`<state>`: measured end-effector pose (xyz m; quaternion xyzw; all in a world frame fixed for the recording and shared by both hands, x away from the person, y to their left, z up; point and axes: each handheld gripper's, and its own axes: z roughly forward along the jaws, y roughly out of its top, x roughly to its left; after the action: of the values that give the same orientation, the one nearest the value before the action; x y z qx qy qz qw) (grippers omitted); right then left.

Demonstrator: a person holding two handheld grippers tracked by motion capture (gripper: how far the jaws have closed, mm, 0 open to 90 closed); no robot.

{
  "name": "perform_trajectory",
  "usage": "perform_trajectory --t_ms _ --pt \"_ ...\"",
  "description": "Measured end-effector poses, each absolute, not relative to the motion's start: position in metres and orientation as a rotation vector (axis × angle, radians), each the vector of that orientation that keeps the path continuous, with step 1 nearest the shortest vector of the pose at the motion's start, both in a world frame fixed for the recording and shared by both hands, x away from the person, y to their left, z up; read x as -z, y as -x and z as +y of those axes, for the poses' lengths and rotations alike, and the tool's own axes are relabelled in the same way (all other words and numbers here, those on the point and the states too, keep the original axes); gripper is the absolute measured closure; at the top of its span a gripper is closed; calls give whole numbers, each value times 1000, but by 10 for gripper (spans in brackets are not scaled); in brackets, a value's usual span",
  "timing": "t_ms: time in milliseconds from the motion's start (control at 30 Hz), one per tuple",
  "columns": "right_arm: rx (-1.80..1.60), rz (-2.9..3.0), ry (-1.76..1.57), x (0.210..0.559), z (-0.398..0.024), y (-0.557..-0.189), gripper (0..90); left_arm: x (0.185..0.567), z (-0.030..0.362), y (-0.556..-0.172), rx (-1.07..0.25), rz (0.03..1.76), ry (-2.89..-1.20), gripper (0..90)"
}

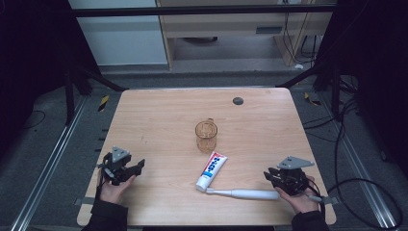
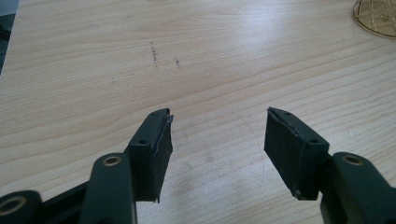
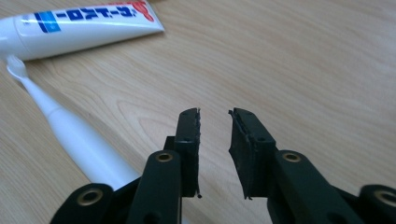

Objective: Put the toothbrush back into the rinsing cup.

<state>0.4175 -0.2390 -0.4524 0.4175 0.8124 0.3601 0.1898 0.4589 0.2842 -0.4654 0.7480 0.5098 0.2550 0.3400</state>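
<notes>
- We have the right gripper (image 3: 214,116) just beside the white electric toothbrush (image 1: 250,194), jaws parted a little with nothing between them. The left gripper (image 2: 217,126) stands wide open over bare table (image 1: 159,115).
- Risk, as we judge it: the round, smooth handle may roll or skid towards the near edge if nudged.
- Risk: its bristle head touches the toothpaste tube (image 1: 211,170); a careless lift could drag the tube.
- The toothbrush lies flat near the front edge, the amber cup (image 1: 206,135) well behind it.

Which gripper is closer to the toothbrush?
The right. The right gripper sits just above the toothbrush handle's end; the left gripper is far across the table, beyond the brush head.
</notes>
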Motion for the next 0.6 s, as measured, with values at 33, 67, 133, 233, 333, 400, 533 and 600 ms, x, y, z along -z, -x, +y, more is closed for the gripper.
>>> perform_trajectory --t_ms 33,67,133,233,333,400,533,600 --pt "-1014 2292 -1142 447 -236 -421 661 465 284 -459 -664 1327 -1948 407" --pt "-1014 2292 -1142 447 -236 -421 661 465 284 -459 -664 1327 -1949 407" --pt "-1027 2297 -1104 439 -231 -426 612 465 284 -459 -665 1325 -1951 405" --pt "-1030 2311 -1084 433 -227 -430 572 465 284 -459 -667 1326 -1953 405" --pt "-1013 2361 -1025 422 -217 -437 559 465 284 -459 -665 1327 -1954 403" --pt "-1016 2377 -1015 420 -215 -438 560 465 284 -459 -665 1324 -1957 402" --pt "-1026 2427 -954 412 -206 -440 571 465 284 -459 -663 1324 -1959 401" --pt "-1015 2466 -921 409 -201 -441 576 465 285 -459 -662 1325 -1959 401"
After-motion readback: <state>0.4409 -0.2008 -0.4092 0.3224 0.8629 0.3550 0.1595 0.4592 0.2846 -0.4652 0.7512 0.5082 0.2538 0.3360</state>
